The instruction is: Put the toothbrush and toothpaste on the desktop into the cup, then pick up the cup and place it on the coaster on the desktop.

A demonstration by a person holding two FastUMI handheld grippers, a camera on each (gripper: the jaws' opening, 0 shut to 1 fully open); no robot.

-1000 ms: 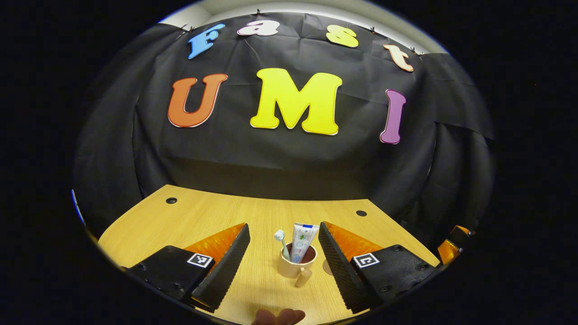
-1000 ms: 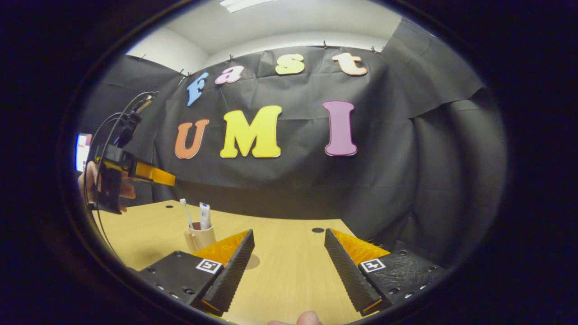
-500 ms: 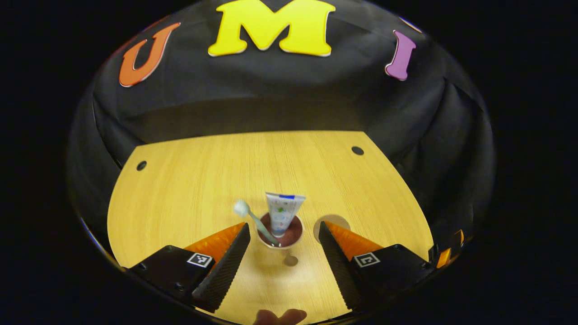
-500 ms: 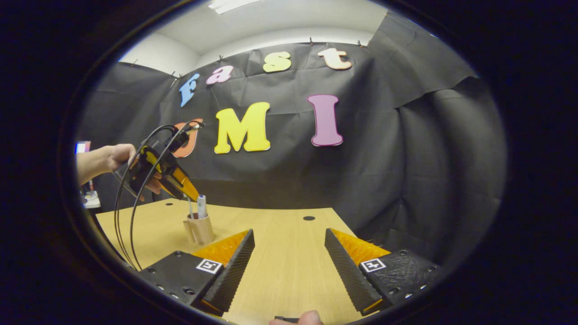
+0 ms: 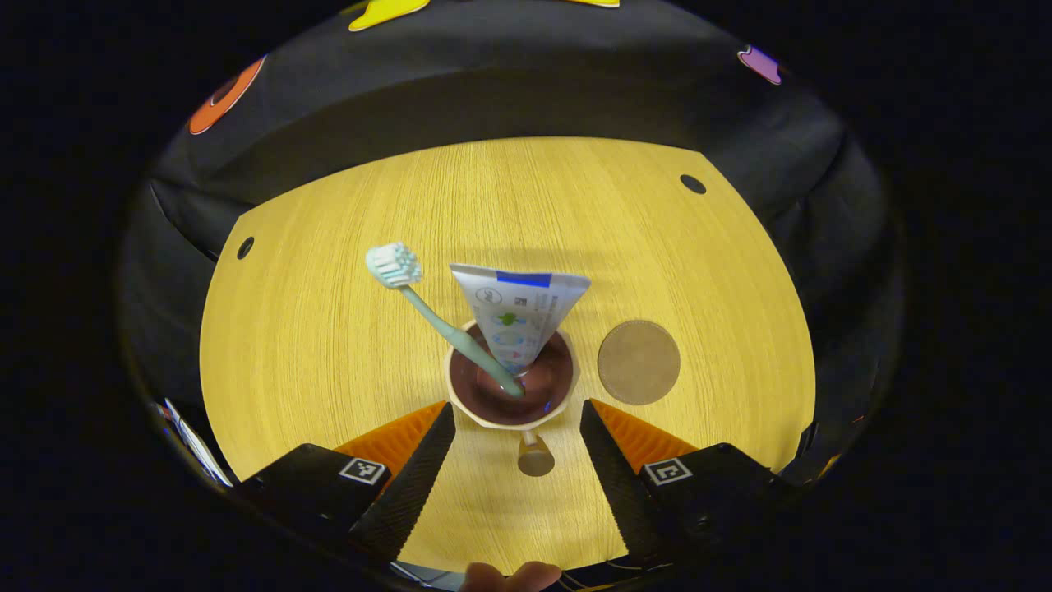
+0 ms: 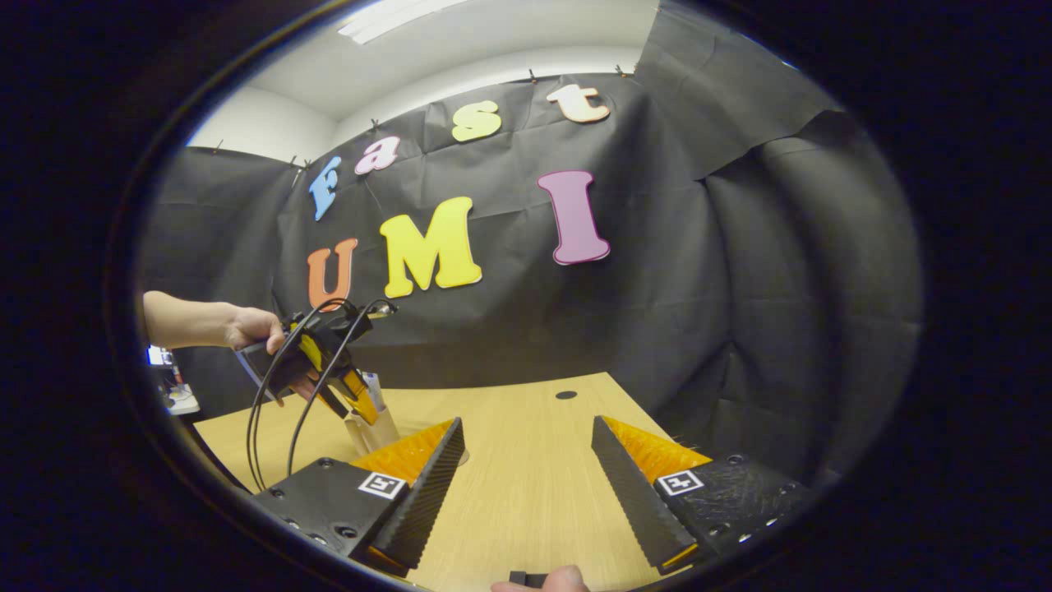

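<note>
Left gripper view is looking steeply down on the table (image 5: 345,329), its pale wood grain taking up the middle of the frame, black cloth wall behind at the top. Cup (image 5: 567,386) is sitting on the table at lower centre, dark inside, pale rim, its handle (image 5: 535,455) pointing toward the bottom of the frame. Toothpaste (image 5: 516,312) is standing in the cup, flat crimped end up, leaning toward the top of the frame. Toothbrush (image 5: 444,325) is also standing in the cup, handle slanting up-left, bristle head at centre-left. Coaster (image 5: 639,362), a round brown disc, is lying flat on the table just right of the cup, apart from it. Left tool (image 5: 516,411) is hanging above the cup with its jaws spread wide, one finger either side of the cup's near rim and handle, gripping nothing; touching or not, cannot tell. A fingertip is showing at the bottom edge.

Right gripper view is looking level across the table (image 6: 534,460). Right tool (image 6: 526,436) is hovering over bare wood at bottom centre, jaws wide apart, nothing between them. At centre-left, a hand (image 6: 251,327) is holding the left tool (image 6: 362,395), cables looping down from it, tilted down over the cup (image 6: 380,429).
</note>
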